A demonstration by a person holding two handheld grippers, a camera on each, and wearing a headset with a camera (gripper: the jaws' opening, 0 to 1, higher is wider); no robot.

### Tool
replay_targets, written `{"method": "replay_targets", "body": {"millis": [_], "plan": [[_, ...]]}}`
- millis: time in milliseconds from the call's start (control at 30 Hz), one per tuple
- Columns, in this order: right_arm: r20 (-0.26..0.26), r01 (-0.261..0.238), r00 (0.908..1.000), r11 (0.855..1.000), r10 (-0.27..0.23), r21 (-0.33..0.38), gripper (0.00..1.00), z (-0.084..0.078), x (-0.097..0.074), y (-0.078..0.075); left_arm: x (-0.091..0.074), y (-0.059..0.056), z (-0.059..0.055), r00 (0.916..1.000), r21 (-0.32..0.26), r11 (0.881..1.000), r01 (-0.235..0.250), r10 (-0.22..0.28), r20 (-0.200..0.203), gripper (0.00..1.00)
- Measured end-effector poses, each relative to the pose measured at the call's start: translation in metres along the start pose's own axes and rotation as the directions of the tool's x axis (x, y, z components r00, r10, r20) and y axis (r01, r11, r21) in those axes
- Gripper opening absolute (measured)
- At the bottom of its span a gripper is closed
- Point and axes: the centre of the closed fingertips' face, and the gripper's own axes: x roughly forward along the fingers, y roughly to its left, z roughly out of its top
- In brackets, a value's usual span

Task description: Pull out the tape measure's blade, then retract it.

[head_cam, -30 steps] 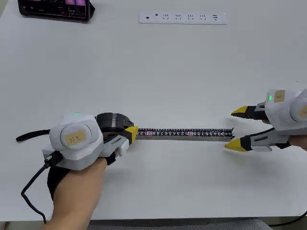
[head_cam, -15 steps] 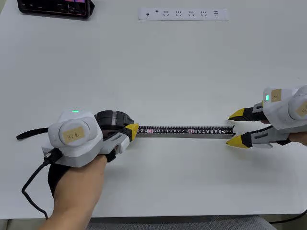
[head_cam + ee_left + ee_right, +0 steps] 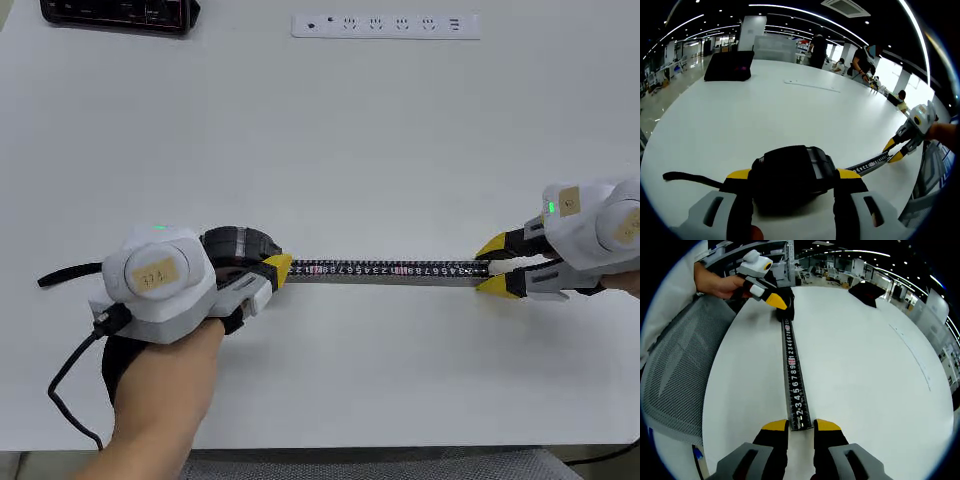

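the left gripper [image 3: 262,272] has its two fingers clamped around the black tape measure [image 3: 238,247], which sits on the white table [image 3: 350,150] right between them. the blade [image 3: 385,271] is out of the case and lies flat on the table, running from the left fingers across to the right ones. the right gripper [image 3: 497,268] has its fingers nearly together, squeezing the end of the blade, one finger on each side.
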Motion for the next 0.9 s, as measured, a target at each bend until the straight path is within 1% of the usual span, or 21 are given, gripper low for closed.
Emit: {"method": "replay_targets", "body": {"millis": [100,533,900], "plan": [[-0.006,0.009,0.9999,1.0,-0.009,-0.013,0.13,-0.0003,-0.0007,-0.0018,0.0003,0.0003,-0.0001,1.0,-0.004,1.0,0.002,-0.002,0.001,0.61],[-0.015,0.014,0.9998,1.0,-0.014,-0.021,0.12,-0.0001,-0.0001,-0.0032,0.001,0.001,-0.0004,1.0,0.0,1.0,0.006,-0.006,0.007,0.6],[-0.015,0.013,0.9998,1.0,-0.013,-0.019,0.11,-0.0004,-0.0006,-0.0038,0.0001,0.0002,-0.0016,1.0,0.007,1.0,0.007,-0.007,-0.004,0.58]]}}
